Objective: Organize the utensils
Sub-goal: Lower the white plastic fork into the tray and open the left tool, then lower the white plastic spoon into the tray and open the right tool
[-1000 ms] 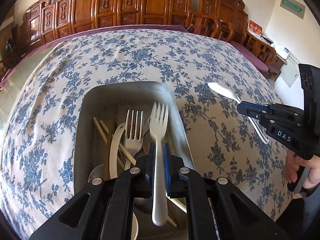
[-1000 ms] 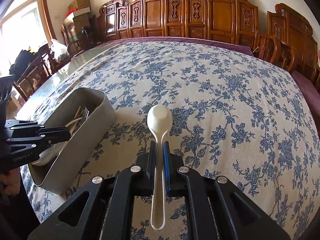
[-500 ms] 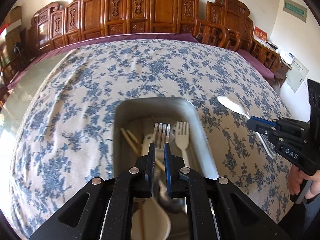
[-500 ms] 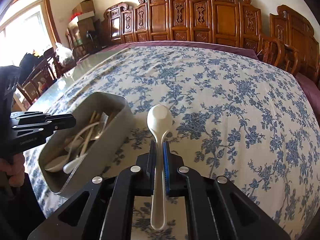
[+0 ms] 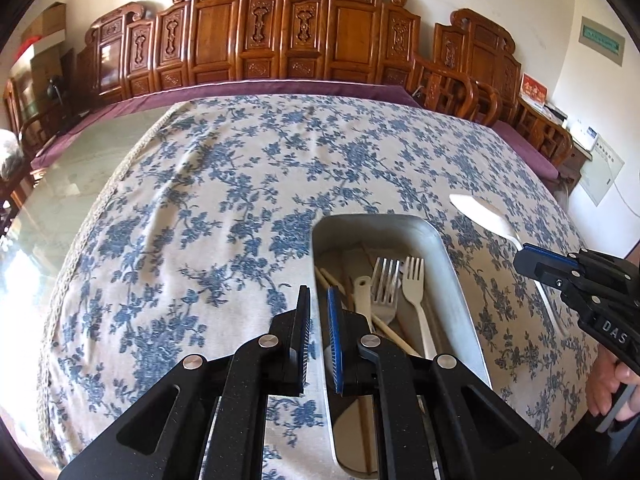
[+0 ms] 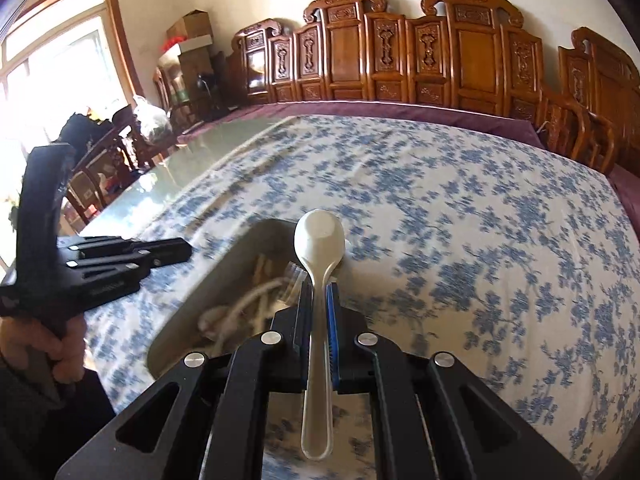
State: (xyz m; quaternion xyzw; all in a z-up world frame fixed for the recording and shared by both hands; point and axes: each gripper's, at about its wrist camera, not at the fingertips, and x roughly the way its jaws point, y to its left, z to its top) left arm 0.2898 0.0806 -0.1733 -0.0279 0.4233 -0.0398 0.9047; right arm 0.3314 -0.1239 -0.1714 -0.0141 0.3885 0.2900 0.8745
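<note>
Right gripper [image 6: 318, 300] pinches white spoon [image 6: 319, 240] — seemingly above metal tray [image 5: 456, 264]; left gripper [image 5: 319, 312] fingers spread, empty.

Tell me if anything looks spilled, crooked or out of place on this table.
Nothing stands out. The forks and chopsticks lie loosely crossed inside the metal tray, none over its rim. The right gripper holds a white spoon.

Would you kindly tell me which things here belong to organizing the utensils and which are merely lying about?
Belong to the job:
white plastic spoon gripped by the right gripper
rectangular metal tray
white plastic fork, metal fork, wooden chopsticks inside it
empty left gripper

Lying about:
blue-flowered tablecloth
carved wooden chairs
cardboard boxes
</note>
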